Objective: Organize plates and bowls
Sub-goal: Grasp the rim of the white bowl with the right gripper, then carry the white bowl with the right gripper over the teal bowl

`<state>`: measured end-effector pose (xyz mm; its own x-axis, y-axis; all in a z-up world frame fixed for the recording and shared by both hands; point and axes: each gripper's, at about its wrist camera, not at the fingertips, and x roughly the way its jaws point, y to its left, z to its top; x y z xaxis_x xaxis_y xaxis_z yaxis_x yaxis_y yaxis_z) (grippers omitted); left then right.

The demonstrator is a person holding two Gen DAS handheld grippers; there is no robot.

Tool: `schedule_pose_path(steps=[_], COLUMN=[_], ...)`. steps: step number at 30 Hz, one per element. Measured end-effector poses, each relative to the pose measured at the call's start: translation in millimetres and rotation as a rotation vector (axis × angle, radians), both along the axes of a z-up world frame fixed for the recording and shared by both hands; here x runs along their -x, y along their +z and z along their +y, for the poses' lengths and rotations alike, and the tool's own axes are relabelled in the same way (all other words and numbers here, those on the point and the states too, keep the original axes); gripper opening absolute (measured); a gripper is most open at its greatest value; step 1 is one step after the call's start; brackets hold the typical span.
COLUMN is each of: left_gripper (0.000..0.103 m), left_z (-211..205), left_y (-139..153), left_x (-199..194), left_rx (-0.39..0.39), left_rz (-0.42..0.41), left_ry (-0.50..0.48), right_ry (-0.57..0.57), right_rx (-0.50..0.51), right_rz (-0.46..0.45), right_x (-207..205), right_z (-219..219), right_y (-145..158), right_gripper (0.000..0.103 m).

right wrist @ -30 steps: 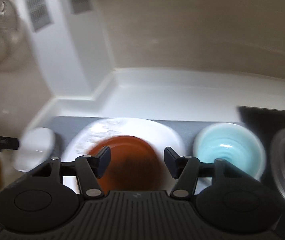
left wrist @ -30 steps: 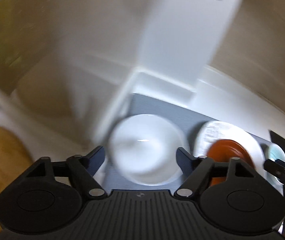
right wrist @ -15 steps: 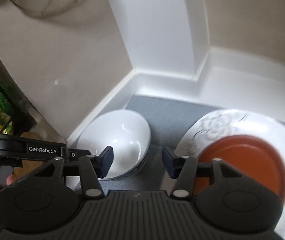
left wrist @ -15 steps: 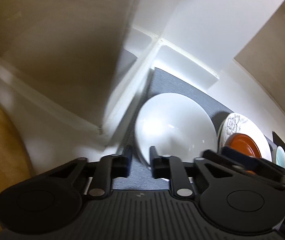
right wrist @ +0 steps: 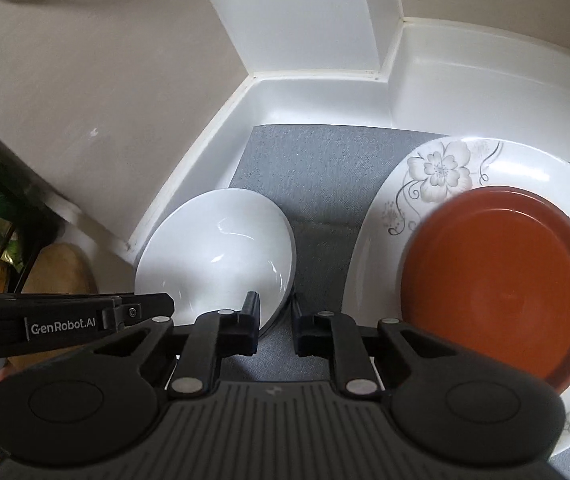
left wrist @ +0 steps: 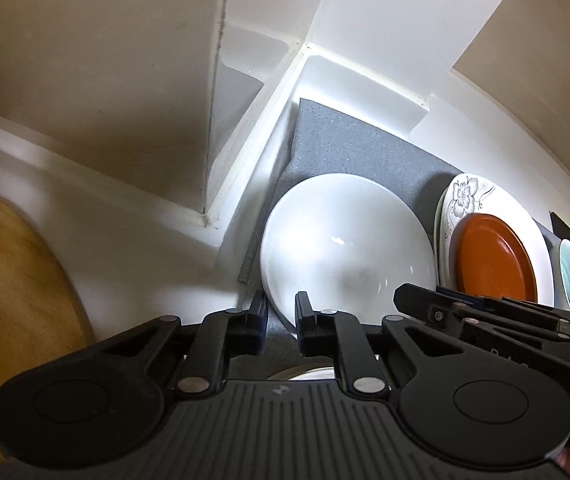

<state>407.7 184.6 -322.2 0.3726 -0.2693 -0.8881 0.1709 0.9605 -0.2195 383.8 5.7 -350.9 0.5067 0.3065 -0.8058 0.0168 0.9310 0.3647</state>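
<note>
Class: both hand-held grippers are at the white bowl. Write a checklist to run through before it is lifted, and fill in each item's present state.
1. Left hand-held gripper clamps the white bowl rim: ok.
2. Right hand-held gripper jaws, just closing, straddle the rim on the opposite side: ok; firm pinch: cannot tell.
3. Bowl empty: ok.
4. Bowl apart from the flowered plate: ok.
5. Orange plate rests on the flowered plate: ok.
6. Bowl level on the grey mat: cannot tell.

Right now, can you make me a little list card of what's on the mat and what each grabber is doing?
mat: grey mat on a white counter
white bowl: on the mat's left part
flowered plate: to its right, apart
brown plate: lying on the flowered plate
left gripper: jaws closed on the white bowl's near-left rim
right gripper: jaws just closed onto the bowl's right rim
</note>
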Motion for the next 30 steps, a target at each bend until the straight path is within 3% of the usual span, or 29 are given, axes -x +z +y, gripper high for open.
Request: schedule_pose_path(steps=[2,5,10,15,16,18,20,30], left_gripper=[0.016,0.016,0.016,0.029,0.028,0.016,0.016,0.016], left_z=[0,2,4,9,10,8,7,-15], left_y=[0,0,-5,-15,-16,-14,-11,24], left_x=[-1,-1,-4,-12,-13,-11,-9,14], left_rx=[0.003,0.007,0.014,0.018,0.018,0.022,-0.017,-0.047], left_rz=[-0.004,-0.016,-0.014,0.011,0.009,0.006,-0.004,-0.021], left_ry=[-0.009,-0.017,-0.034,-0.016,-0.021,-0.056,-0.055,-0.069], right_ry=[0.023,0.025,-0.008,-0.033,-0.037,-0.038,-0.041,-0.062], right_rx=[0.009,0.018,0.027,0.047,0.053,0.058,0.112,0.032], right_rz=[-0.015,-0.042,-0.032,0.017,0.018,0.018,0.021,-0.018], right_x=[1,3,-1,-10,-11,-13,-14,13], right_z=[5,12,16,21,22,26,30,2], right_y=[1,2,0,-10,-11,-12,-12,16], right_gripper=[0.039,0.050,0.053,0.053,0.053,0.044,0.017,0.018])
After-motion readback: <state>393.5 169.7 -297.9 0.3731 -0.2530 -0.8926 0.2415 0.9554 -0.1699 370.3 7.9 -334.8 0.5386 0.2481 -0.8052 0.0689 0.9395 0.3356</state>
